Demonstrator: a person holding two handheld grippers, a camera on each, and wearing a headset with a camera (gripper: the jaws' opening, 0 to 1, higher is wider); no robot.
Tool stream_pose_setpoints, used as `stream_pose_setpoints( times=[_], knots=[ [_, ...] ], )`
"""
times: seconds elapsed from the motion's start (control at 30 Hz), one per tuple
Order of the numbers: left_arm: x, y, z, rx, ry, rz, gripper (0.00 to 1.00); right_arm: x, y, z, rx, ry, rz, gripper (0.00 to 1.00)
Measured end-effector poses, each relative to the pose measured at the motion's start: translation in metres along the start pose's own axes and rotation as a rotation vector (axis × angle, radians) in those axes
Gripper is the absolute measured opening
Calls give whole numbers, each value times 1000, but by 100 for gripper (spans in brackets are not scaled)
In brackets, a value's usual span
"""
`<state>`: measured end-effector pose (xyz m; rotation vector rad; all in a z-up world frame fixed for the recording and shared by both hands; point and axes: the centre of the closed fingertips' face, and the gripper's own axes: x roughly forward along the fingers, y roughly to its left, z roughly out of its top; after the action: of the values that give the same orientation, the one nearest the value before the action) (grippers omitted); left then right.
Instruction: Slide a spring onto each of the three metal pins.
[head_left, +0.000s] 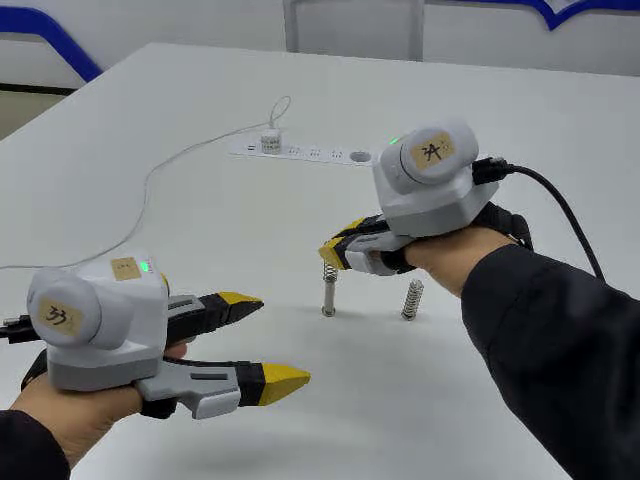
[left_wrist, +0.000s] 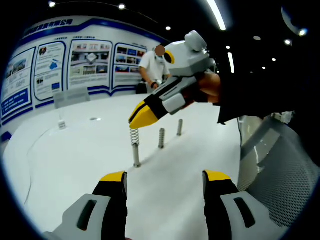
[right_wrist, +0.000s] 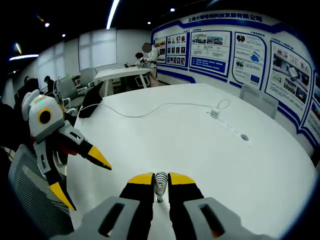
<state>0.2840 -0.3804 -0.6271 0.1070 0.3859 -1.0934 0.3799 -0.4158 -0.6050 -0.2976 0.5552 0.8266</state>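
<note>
- A white table (head_left: 200, 220) has upright metal pins standing near its middle.
- The right gripper (head_left: 332, 252) reaches in from the right. Its jaws are closed on a spring (head_left: 329, 272).
- That spring sits over the top of a pin (head_left: 329, 300), and the pin's lower half is bare.
- In the right gripper view, the spring is pinched between the yellow jaw tips.
- Just right of that pin stands a second pin (head_left: 412, 298), covered by a spring.
- In the left gripper view, a third pin (left_wrist: 179, 127) stands farthest in the row.
- The left gripper (head_left: 263, 338) hovers at the front left. Its jaws are wide apart and hold nothing, away from the pins.
- A power strip (head_left: 300, 153) with a white cable (head_left: 150, 185) lies farther back.
</note>
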Motion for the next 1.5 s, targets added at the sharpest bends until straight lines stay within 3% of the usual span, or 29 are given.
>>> stream_pose_setpoints(
  times=[0.3,1.27,1.5],
  knots=[
    [-1,1,-1,-2,2,3,62,5,-1,-6,4,11,4,11],
    [1,1,-5,-14,12,4,63,31,-1,-47,23,83,-5,12],
    [1,2,-7,-17,11,5,63,32,0,-49,17,89,-3,12]
  ],
)
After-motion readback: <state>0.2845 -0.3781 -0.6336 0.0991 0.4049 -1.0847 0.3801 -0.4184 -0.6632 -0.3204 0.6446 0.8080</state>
